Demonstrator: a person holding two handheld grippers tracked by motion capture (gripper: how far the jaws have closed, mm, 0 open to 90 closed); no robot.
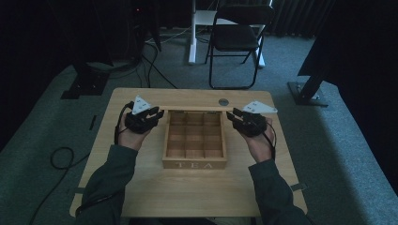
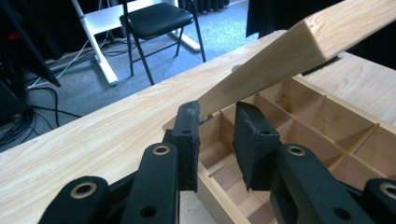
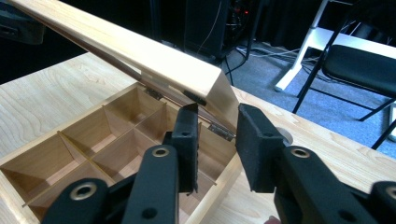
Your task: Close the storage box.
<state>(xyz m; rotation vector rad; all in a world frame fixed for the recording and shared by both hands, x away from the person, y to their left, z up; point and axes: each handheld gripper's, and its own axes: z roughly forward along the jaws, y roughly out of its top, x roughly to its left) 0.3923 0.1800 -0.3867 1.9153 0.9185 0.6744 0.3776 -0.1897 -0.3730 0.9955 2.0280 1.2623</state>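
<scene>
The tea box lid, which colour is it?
The lid is pale, light-coloured wood with visible grain, seen best in the right gripper view.

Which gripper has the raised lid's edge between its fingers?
The left gripper: the wooden tea box's lid corner sits between them; the right gripper stands beside it.

The tea box (image 1: pixel 194 140) is showing pale honey-coloured wood, its dividers a shade warmer, and lighter letters are standing out on its front wall at the table's near side. Its lid (image 2: pixel 289 51) is wearing the same blond grain — fine, straight streaks. The table (image 1: pixel 141 187) is glowing light tan, a small grey disc (image 1: pixel 224 101) sitting near its far edge. Both grippers — left gripper (image 1: pixel 157 114), right gripper (image 1: pixel 232 116) — are looking matte black, each topped by a light grey plate.
</scene>
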